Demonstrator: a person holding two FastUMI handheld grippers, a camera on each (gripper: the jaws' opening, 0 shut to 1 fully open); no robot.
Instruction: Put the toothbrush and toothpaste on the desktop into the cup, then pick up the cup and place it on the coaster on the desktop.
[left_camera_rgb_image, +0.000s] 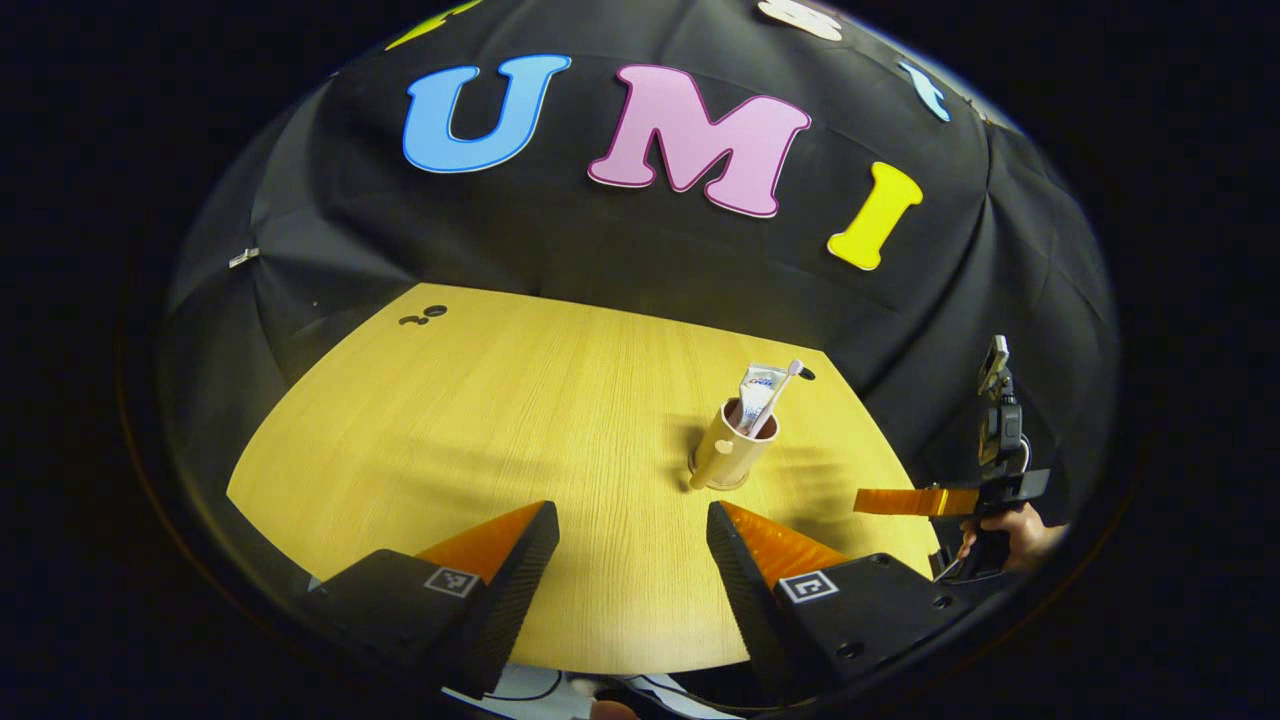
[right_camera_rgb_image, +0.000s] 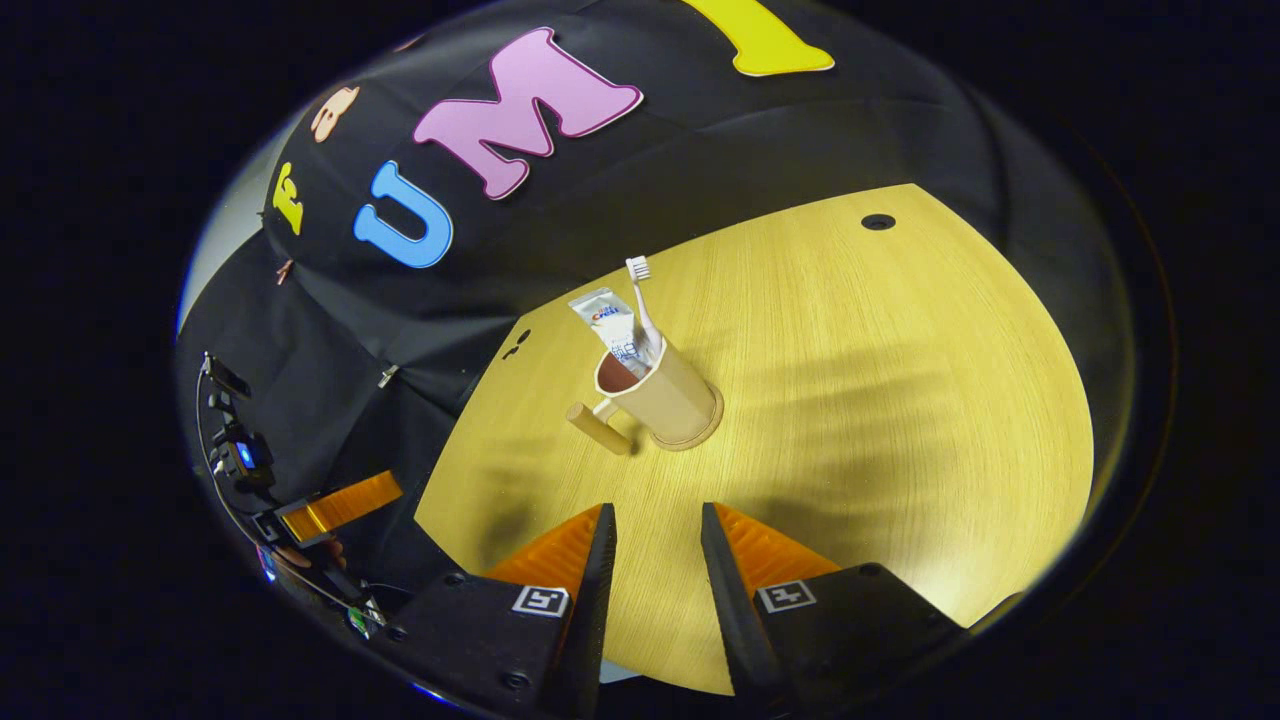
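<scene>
Cup: tan cylindrical cup w/ side handle (left_camera_rgb_image: 729, 450) (right_camera_rgb_image: 662, 397) is standing upright on a round tan coaster (left_camera_rgb_image: 722, 484) (right_camera_rgb_image: 700, 432), rim of coaster peeking out under the base.
Contents: white toothbrush (left_camera_rgb_image: 782, 393) (right_camera_rgb_image: 643, 303) and white crimped toothpaste tube (left_camera_rgb_image: 758, 390) (right_camera_rgb_image: 612, 324) are both sitting inside the cup, leaning, tops sticking out above the rim.
Surface: yellow wood-grain desktop (left_camera_rgb_image: 480, 440) (right_camera_rgb_image: 900, 400).
Left gripper (left_camera_rgb_image: 632, 545): fingers are standing spread wide, nothing between them, hovering over the near edge of the desktop; cup is lying ahead and a bit to the right of the gap, well apart from the tips.
Right gripper (right_camera_rgb_image: 657, 545) (left_camera_rgb_image: 862, 501): fingers are standing apart w/ a narrower gap, holding nothing; cup is lying straight ahead, just left of the gap line, handle pointing toward the lower left, not touching the tips. In left gripper view it's showing at the right edge, off the desktop side, w/ a hand (left_camera_rgb_image: 1020, 530) gripping its body.
Other: left gripper (right_camera_rgb_image: 340, 503) is also showing in right gripper view at far left, beside the desktop.
</scene>
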